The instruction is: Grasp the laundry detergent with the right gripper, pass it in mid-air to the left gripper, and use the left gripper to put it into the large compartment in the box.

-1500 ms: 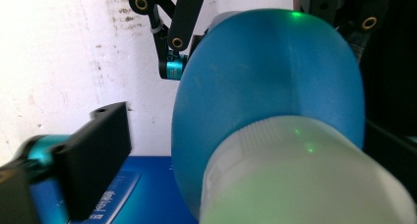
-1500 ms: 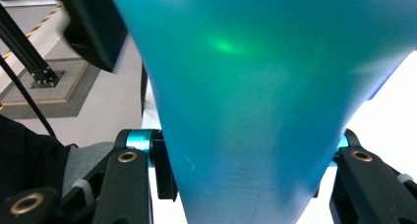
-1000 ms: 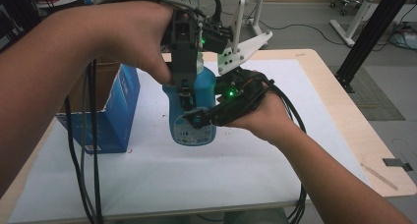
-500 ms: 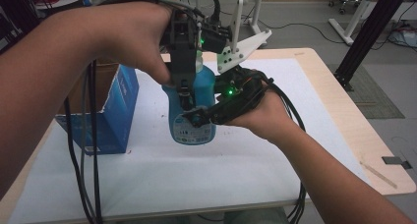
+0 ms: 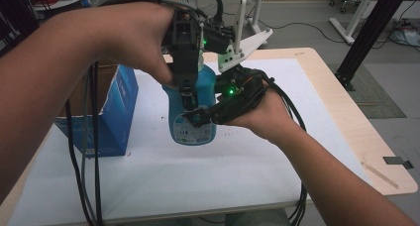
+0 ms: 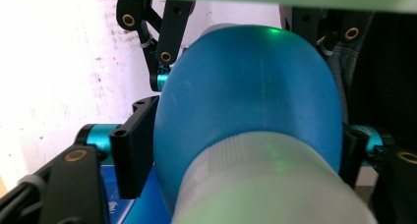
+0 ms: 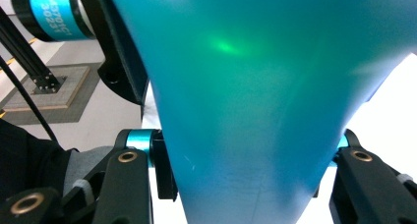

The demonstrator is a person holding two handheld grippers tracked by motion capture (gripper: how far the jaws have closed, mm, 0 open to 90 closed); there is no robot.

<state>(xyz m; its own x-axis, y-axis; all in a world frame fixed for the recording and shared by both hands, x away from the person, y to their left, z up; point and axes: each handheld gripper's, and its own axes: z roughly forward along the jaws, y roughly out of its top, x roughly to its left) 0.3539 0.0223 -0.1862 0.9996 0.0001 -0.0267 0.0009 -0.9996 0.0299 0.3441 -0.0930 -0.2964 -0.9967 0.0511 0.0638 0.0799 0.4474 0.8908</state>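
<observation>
A blue plastic bottle [image 5: 194,118] with a pale label stands upright over the white table top; I cannot tell whether its base touches. My left gripper [image 5: 186,93] comes down from above and is shut on the bottle's upper body. In the left gripper view its jaws press both sides of the blue bottle [image 6: 246,86] just below the grey cap [image 6: 265,189]. My right gripper [image 5: 197,118] reaches in from the right and is shut on the lower body. In the right gripper view the bottle [image 7: 255,86] sits clamped between the jaws of my right gripper [image 7: 251,182].
An open blue cardboard box [image 5: 113,112] stands left of the bottle. A white stand [image 5: 243,41] rises at the table's far edge. The white mat [image 5: 237,176] covers the wooden table [image 5: 346,117]. Black cables [image 5: 89,151] hang at the left.
</observation>
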